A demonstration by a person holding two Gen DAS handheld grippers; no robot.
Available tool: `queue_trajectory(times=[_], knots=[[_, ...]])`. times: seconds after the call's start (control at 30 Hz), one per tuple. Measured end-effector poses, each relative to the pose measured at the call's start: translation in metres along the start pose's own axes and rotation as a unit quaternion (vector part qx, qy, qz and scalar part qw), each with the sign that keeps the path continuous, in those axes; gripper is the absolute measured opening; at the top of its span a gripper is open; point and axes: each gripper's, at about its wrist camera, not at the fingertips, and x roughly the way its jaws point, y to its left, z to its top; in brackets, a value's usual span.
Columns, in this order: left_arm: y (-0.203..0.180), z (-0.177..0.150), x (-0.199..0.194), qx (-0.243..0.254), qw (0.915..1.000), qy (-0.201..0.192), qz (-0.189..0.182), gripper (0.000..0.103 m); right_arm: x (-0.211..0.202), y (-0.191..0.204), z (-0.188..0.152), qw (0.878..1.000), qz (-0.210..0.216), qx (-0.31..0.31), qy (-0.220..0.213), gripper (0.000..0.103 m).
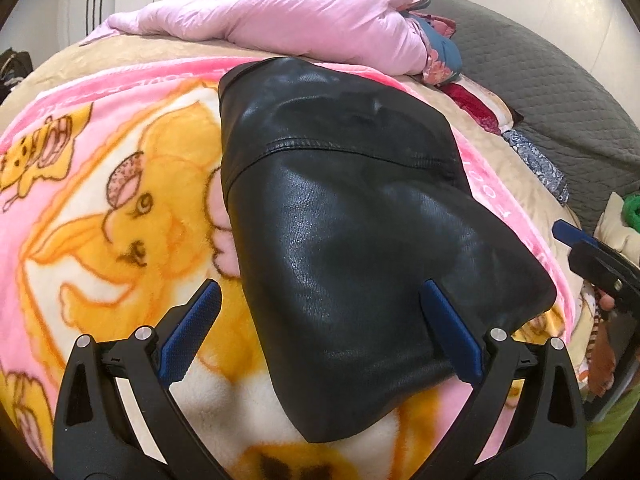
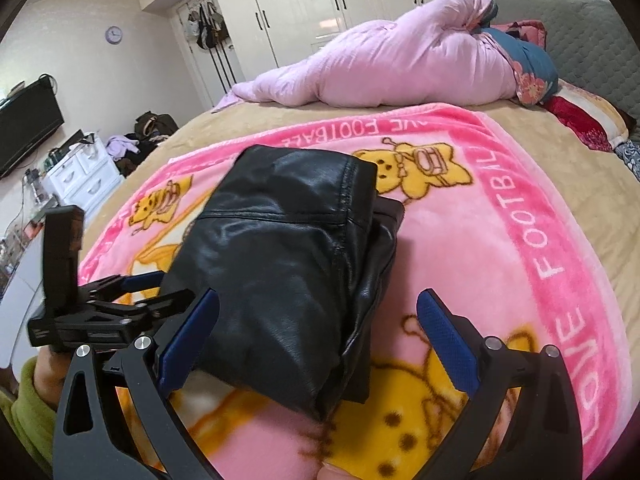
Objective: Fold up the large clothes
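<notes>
1. Blue-padded fingers of the left gripper stand wide apart and hold nothing; they hover over the near end of the black leather garment, one finger above the cartoon fleece blanket, the other above the leather.
2. From its own wrist view the right gripper is likewise spread wide and empty, poised over the garment's near right corner, where the stacked layers show as an open edge.
3. That garment lies as a compact folded bundle, several layers thick, in the middle of the pink-and-yellow blanket on the bed, well apart from the pink quilt heaped at the far side.
4. Handling, as a judgement: the glossy, pebbled surface looks smooth and likely slippery, so a shallow pinch on the top face may slide off.
5. It holds broad, rounded creases rather than sharp ones, which suggests thick, fairly heavy material that will tend to spring open if released loosely.
6. Best hold, I judge: at the near corners or the seamed edge, jaws straddling all layers at once so the bundle moves as one piece.
7. Whether it is a jacket or a skirt cannot be told.
</notes>
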Motion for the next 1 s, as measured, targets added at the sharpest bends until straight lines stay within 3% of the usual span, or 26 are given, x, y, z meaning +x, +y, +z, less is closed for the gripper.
queue_trajectory(times=[0.27, 0.33, 0.4, 0.43, 0.47, 0.63, 0.77, 1.0], knots=[[-0.004, -0.004, -0.003, 0.011, 0.9999, -0.005, 0.009, 0.093, -0.005, 0.015, -0.014, 0.999, 0.023, -0.024, 0.02, 0.098], [-0.004, -0.005, -0.001, 0.012, 0.9999, -0.005, 0.01, 0.093, -0.001, 0.017, -0.017, 0.999, 0.013, -0.028, 0.031, 0.097], [-0.006, -0.007, 0.003, 0.012, 0.9999, 0.0, 0.01, 0.093, 0.008, 0.015, -0.02, 0.998, -0.013, -0.03, 0.049, 0.094], [-0.006, -0.009, 0.006, 0.012, 0.9999, 0.004, 0.009, 0.093, 0.017, 0.013, -0.023, 0.997, -0.028, -0.031, 0.069, 0.083], [-0.007, -0.01, 0.008, 0.012, 0.9999, 0.007, 0.009, 0.093, 0.024, 0.011, -0.026, 0.996, -0.027, -0.03, 0.083, 0.08], [-0.01, -0.013, 0.004, 0.013, 0.9999, 0.001, 0.008, 0.093, 0.051, -0.009, -0.039, 0.991, -0.017, 0.021, 0.128, 0.082], [-0.016, -0.017, -0.011, 0.023, 0.9997, -0.007, 0.008, 0.093, 0.03, -0.001, -0.038, 0.995, -0.031, 0.016, 0.091, 0.092], [-0.029, -0.04, -0.038, 0.048, 0.9984, -0.03, 0.006, 0.094, -0.028, 0.013, -0.052, 0.998, -0.064, 0.028, -0.002, 0.098]])
